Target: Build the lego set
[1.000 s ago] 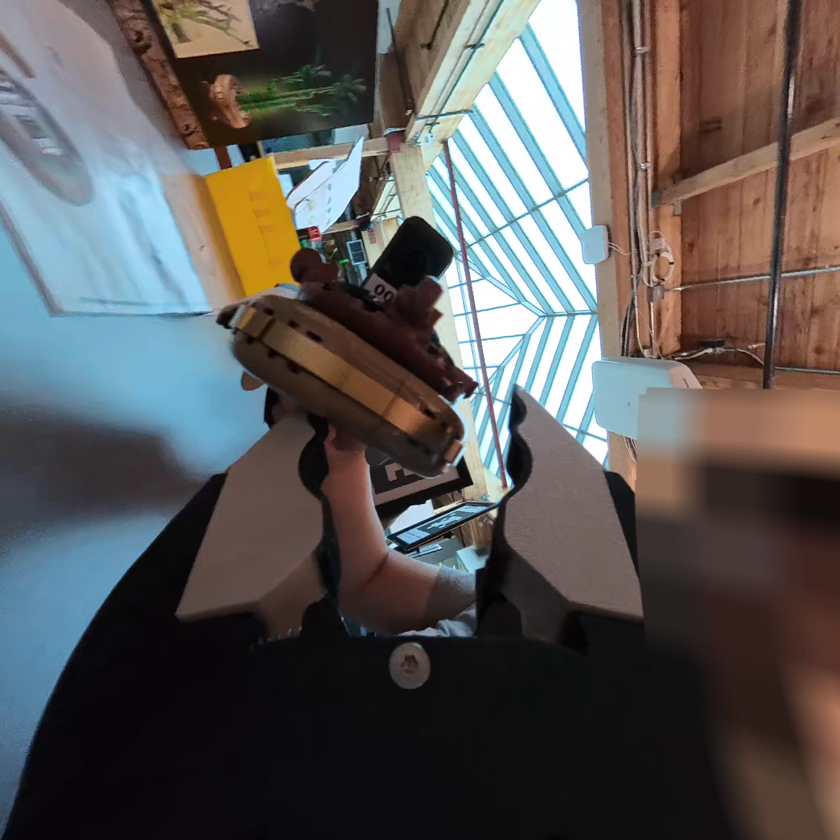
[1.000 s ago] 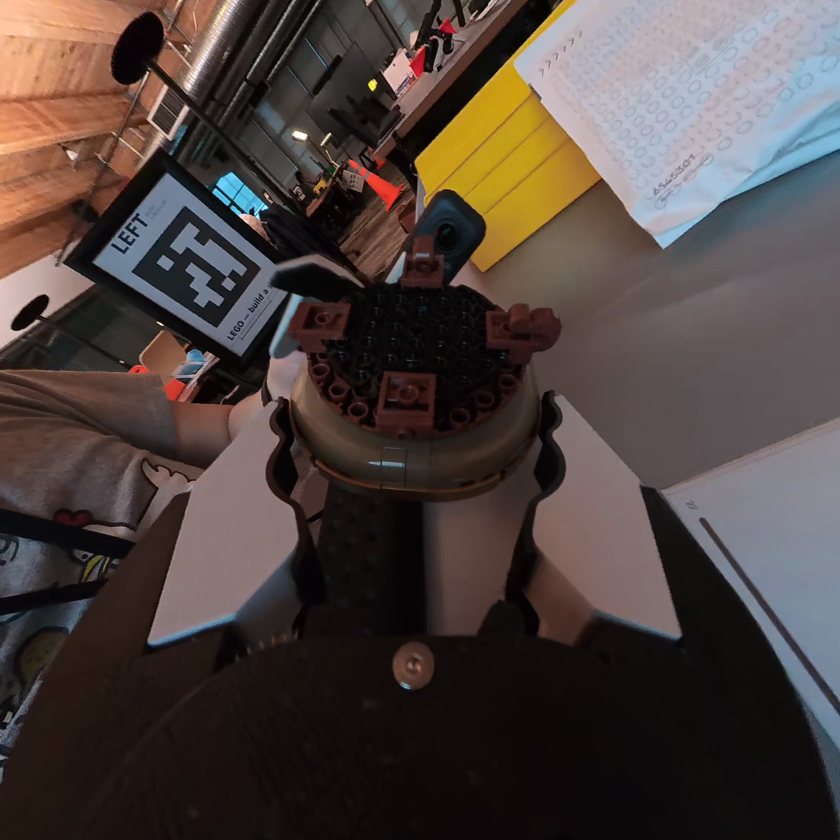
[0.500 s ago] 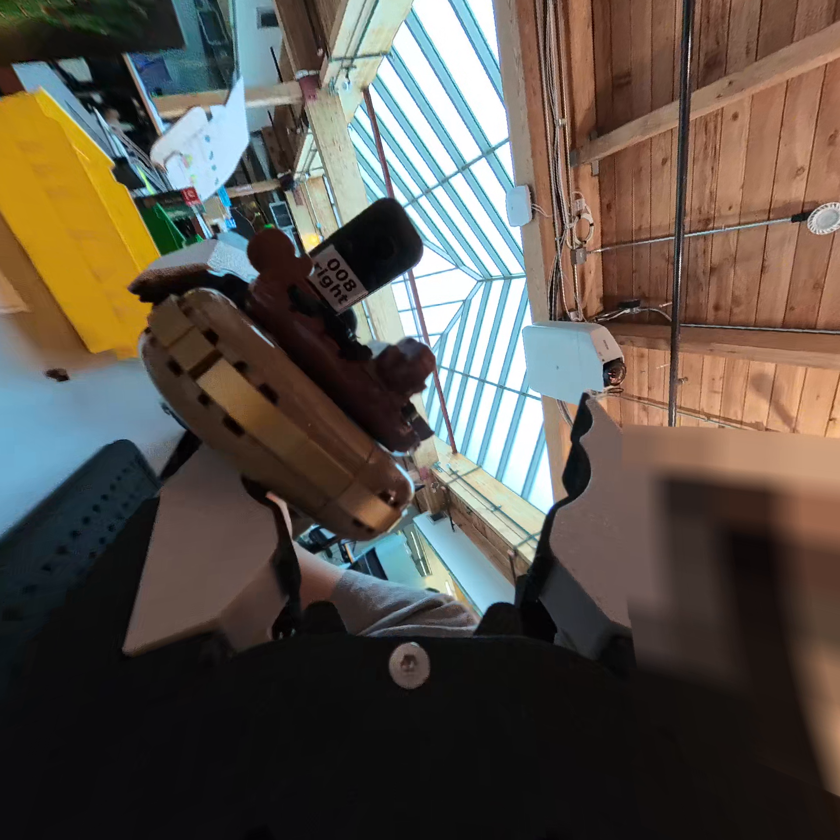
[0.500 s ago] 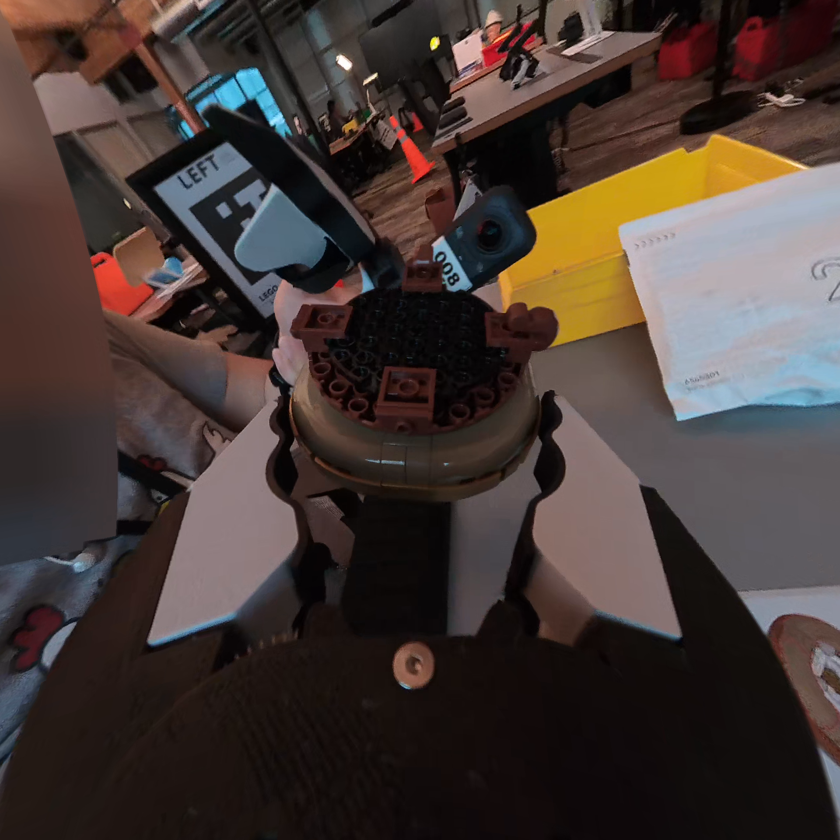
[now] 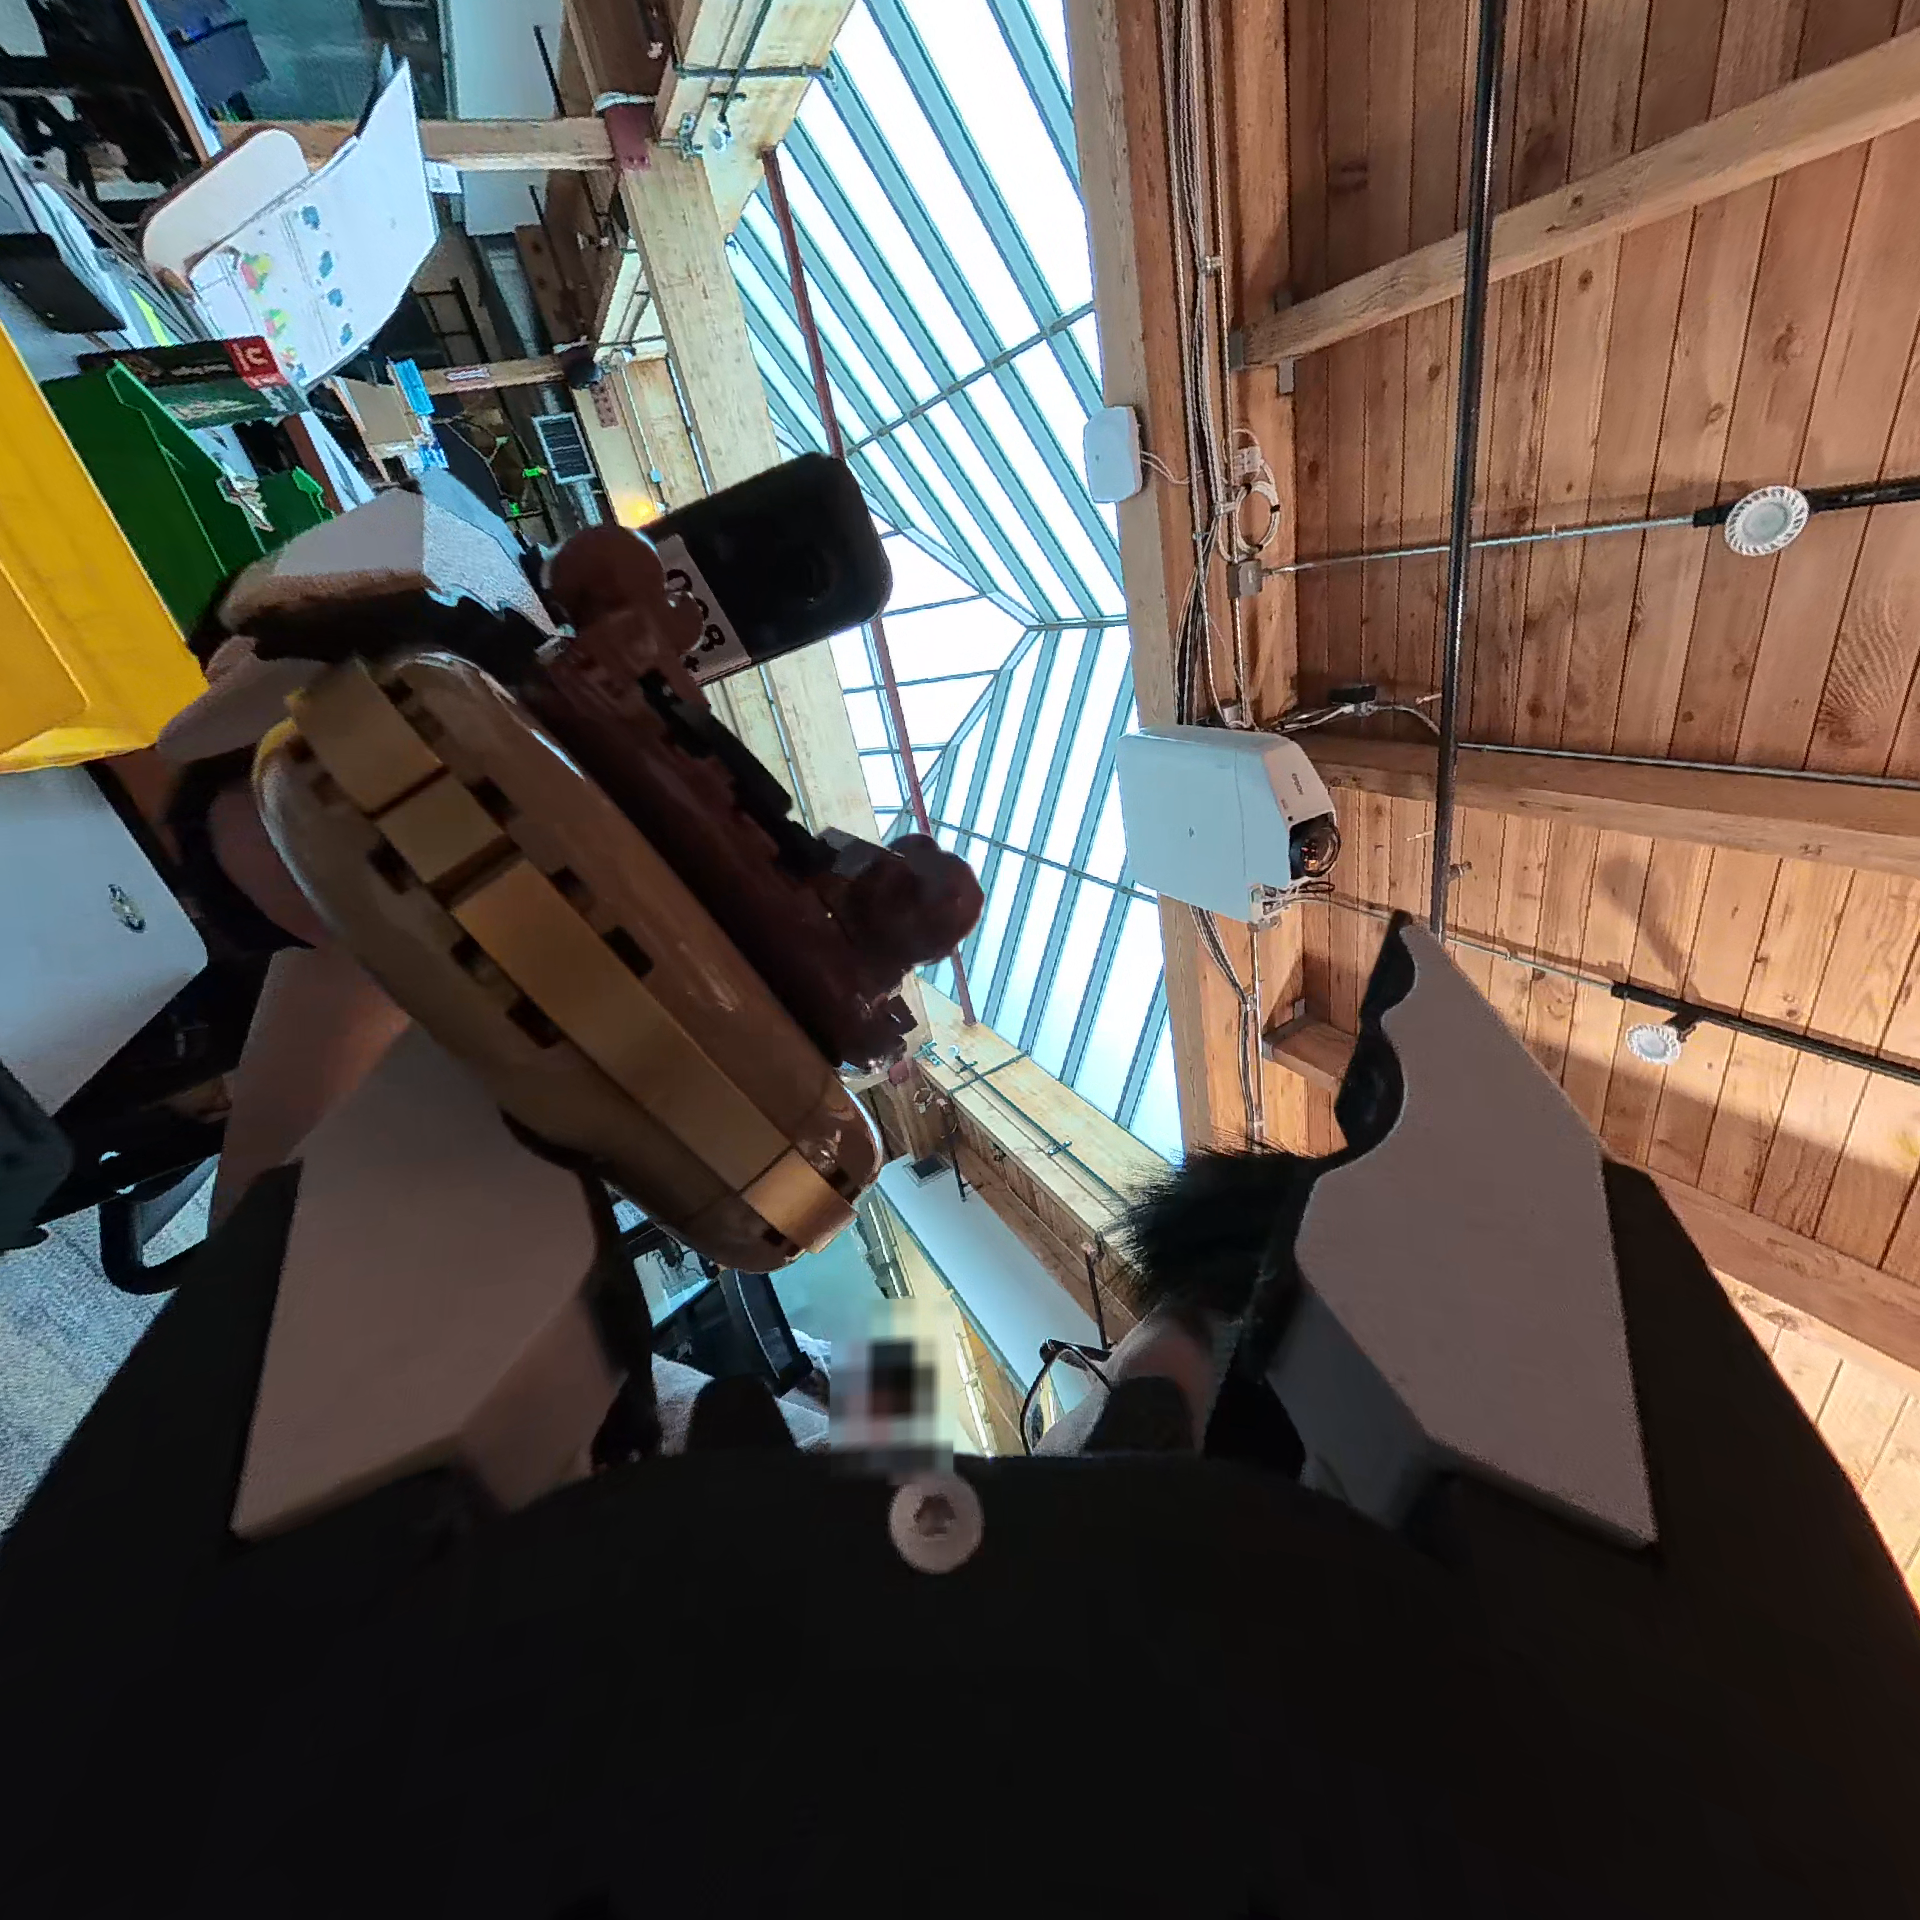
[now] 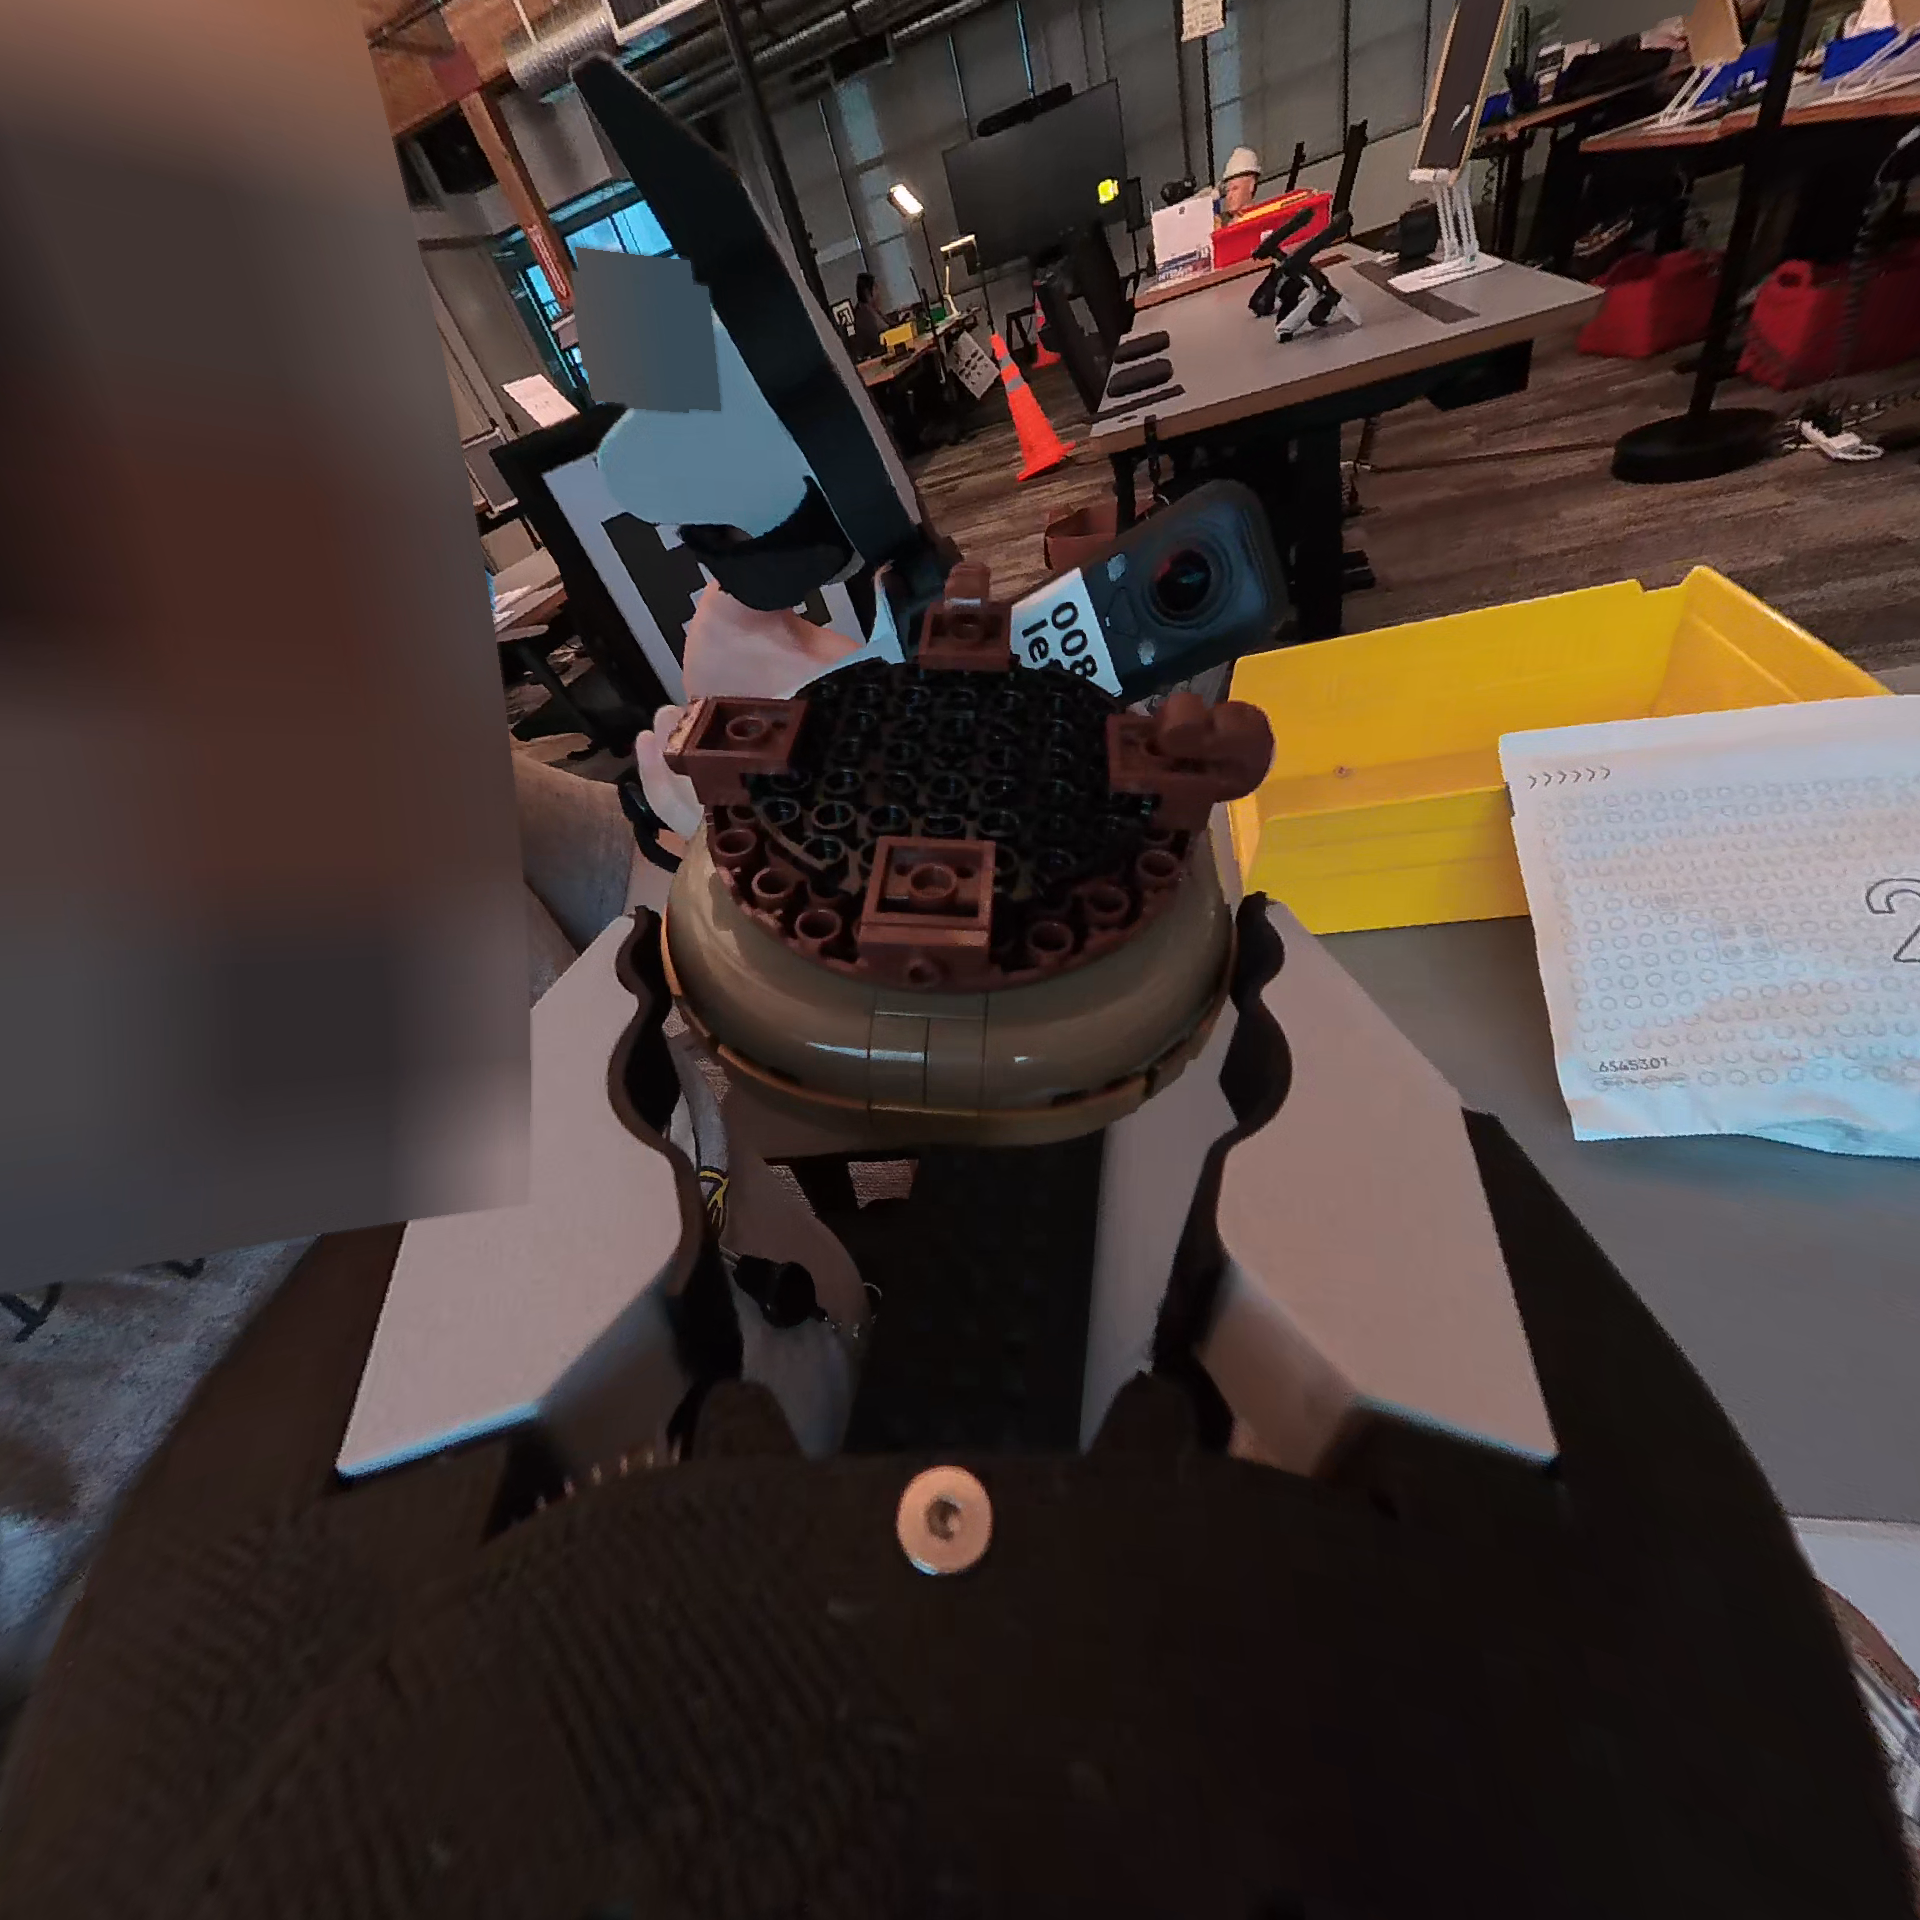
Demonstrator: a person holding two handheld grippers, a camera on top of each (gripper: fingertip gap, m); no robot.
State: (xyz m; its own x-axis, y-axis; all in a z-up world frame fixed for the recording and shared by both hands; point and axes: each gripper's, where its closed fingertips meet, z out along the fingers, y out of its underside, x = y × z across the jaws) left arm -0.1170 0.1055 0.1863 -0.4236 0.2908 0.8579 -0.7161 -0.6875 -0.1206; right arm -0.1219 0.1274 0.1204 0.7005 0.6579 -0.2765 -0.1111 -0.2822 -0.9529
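While the left wrist view tilts up toward a wooden plank ceiling (image 5: pixel 1558 520) and a glass skylight (image 5: pixel 966 416), the left gripper (image 5: pixel 925 1091) shows its two grey fingers (image 5: pixel 1455 1195) spread wide apart with nothing between them. Up and left of its left finger, the round lego build with an olive-tan rim and reddish-brown top (image 5: pixel 582 935) hangs tilted, edge toward the camera, held in the other gripper's grey fingers, which show beside its upper left rim. Behind the build sits a black camera pod (image 5: pixel 774 561), and a yellow plastic bin (image 5: pixel 62 623) lies at the left edge. Right wrist view: the right gripper (image 6: pixel 935 977) has its grey fingers (image 6: pixel 1340 1164) closed onto the olive rim of the same round build (image 6: pixel 935 914), one pad on each side, studded black-and-brown face up and toward the camera. Four small brown square plates stand around the studded disc; the one at right carries rounded brown pieces. Beyond the build the left gripper (image 6: pixel 727 488) appears, fingers parted, near but not touching it so far as can be told. A yellow bin (image 6: pixel 1507 748) and a white paper bag printed with circles (image 6: pixel 1714 935) rest on the grey table (image 6: pixel 1662 1299) at right, the bag overlapping the bin's front edge.
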